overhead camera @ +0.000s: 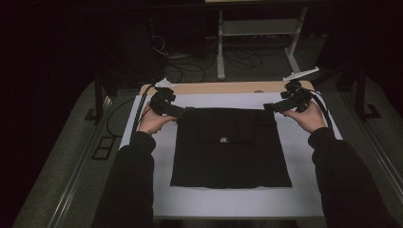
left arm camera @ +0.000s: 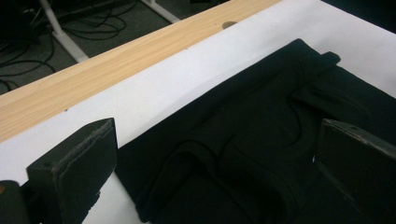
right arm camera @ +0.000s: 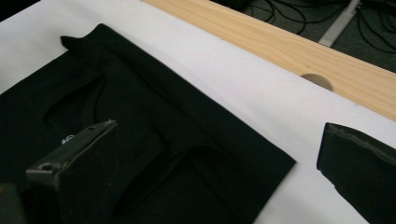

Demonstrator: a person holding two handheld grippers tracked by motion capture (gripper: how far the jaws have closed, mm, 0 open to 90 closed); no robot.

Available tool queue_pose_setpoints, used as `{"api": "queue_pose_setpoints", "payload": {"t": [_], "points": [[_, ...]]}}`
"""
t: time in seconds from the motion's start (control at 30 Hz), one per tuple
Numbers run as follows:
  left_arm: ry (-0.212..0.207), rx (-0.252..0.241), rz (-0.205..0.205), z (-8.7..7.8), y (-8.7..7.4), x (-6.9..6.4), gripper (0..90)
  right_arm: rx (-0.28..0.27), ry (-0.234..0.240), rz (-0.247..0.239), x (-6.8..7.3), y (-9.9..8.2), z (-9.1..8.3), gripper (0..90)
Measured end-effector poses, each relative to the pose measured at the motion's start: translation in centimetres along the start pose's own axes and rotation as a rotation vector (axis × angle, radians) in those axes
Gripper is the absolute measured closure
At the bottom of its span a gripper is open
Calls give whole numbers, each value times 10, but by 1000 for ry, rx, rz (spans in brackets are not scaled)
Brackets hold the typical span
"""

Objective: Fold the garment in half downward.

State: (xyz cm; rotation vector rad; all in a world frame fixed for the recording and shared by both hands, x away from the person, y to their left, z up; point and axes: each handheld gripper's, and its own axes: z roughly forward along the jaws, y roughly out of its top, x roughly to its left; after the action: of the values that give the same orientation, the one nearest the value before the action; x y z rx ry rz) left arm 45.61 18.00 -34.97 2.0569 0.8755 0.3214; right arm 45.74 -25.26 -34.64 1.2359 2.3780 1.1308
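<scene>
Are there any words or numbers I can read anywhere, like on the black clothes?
None can be read. The black garment carries a small white mark near its middle in the high view, too small and blurred to tell whether it is a word, a logo or a tag.

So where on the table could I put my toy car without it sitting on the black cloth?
The white sheet is bare along the near edge, below the black cloth, and in strips on either side. The far corners are crowded by the left tongs and right tongs.
</scene>
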Motion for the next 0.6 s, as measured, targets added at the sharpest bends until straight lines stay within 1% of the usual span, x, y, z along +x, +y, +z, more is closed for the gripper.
{"api": "queue_pose_setpoints", "payload": {"t": [0.03, 0.2, 0.3, 0.37, 0.5, 0.6], "points": [[-6, -5, -5, 1, 0, -1, 0, -1, 5, -2, 2, 0, 1, 0], [-25, 2, 6, 6, 0, -6, 0, 13, 21, -24, 10, 1, 7, 0], [-31, 4, 10, 8, -1, -8, 0, 25, 22, -33, 13, 1, 10, 0], [-28, -5, 11, 9, -2, -9, 0, 27, 28, -38, 15, 0, 12, 0], [-33, -6, 1, 11, -3, -9, 0, 34, 34, -46, 19, 0, 15, 0], [-40, -6, 9, 13, -3, -11, 0, 41, 51, -57, 25, 0, 20, 0]]}}
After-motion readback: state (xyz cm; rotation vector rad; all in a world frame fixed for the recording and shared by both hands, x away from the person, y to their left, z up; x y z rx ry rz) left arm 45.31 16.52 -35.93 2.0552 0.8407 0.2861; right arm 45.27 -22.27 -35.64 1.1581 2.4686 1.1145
